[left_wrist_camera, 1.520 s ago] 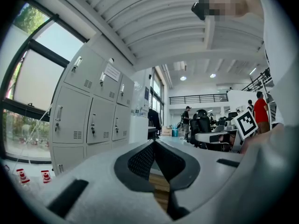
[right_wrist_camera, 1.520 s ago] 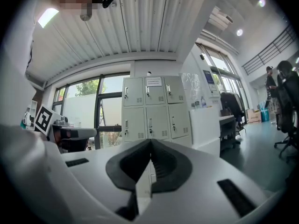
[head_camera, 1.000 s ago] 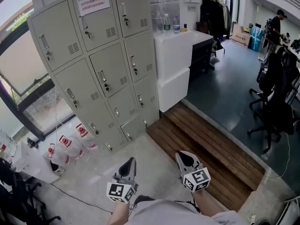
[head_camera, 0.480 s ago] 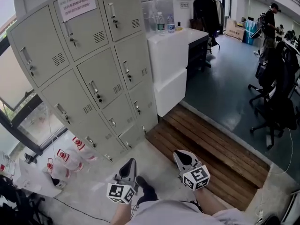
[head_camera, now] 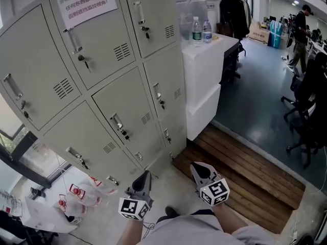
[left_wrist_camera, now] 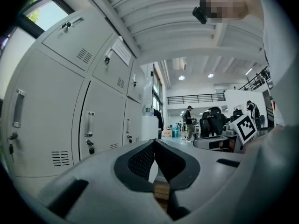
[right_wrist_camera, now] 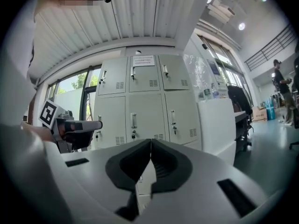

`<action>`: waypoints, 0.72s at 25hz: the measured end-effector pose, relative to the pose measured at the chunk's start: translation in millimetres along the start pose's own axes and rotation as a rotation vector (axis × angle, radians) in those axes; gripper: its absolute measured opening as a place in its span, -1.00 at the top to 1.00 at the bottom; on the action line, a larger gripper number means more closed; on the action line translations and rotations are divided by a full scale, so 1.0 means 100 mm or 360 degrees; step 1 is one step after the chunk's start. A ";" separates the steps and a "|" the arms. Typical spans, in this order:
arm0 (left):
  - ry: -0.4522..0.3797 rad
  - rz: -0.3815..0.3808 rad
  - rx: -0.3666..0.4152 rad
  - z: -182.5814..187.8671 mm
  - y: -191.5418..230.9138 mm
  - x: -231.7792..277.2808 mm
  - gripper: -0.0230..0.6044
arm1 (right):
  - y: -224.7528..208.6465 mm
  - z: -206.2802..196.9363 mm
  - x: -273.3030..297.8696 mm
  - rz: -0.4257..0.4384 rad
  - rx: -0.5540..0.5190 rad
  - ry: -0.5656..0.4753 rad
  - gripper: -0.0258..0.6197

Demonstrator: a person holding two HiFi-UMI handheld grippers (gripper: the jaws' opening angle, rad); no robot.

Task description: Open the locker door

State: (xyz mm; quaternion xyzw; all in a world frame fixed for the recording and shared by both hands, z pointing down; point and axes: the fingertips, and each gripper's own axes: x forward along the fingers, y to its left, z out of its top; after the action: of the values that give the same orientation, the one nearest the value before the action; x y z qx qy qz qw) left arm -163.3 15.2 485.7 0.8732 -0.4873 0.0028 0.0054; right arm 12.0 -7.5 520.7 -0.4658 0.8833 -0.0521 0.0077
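The grey locker bank (head_camera: 127,108) fills the upper left of the head view, all its doors closed, each with a handle and a key. A paper notice (head_camera: 84,4) is stuck on a top door. My left gripper (head_camera: 144,176) and right gripper (head_camera: 197,167) are held side by side low in that view, a short way in front of the bottom lockers and touching nothing. Both are shut and hold nothing. In the left gripper view the lockers (left_wrist_camera: 51,120) stand at the left of the left gripper (left_wrist_camera: 154,143). Straight ahead in the right gripper view, the lockers (right_wrist_camera: 140,106) rise beyond the right gripper (right_wrist_camera: 150,141).
A white cabinet (head_camera: 207,65) with two bottles (head_camera: 197,30) on top adjoins the lockers on the right. A wooden step (head_camera: 245,172) lies at the lower right. Packs of bottled water (head_camera: 76,198) sit on the floor at the left. Office chairs (head_camera: 306,111) and a person (head_camera: 300,29) are further back.
Both grippers and the head view have come closer to the lockers, which now loom larger at the left. The jaws of both stayed shut.
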 end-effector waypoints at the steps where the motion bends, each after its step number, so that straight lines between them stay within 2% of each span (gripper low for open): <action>1: 0.0000 -0.0011 -0.0005 0.02 0.17 0.09 0.90 | 0.02 0.04 0.20 0.0009 -0.0009 -0.0006 0.88; 4: -0.0017 -0.0012 0.0000 0.06 0.53 0.30 0.90 | 0.04 0.13 0.67 0.0021 -0.0027 -0.0014 0.88; 8: -0.0008 0.0044 -0.0022 -0.01 0.85 0.44 0.90 | -0.02 0.16 1.05 0.0029 -0.0040 0.0003 0.88; 18: -0.0008 0.0190 -0.0045 -0.01 1.21 0.81 0.90 | -0.30 0.22 1.71 0.0157 -0.0050 0.0052 0.88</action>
State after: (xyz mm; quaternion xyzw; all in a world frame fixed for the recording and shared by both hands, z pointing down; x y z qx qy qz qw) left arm -223.9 -117.5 487.9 0.8425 -0.5384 -0.0060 0.0164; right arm -58.6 -166.5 508.1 -0.4207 0.9060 -0.0456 -0.0115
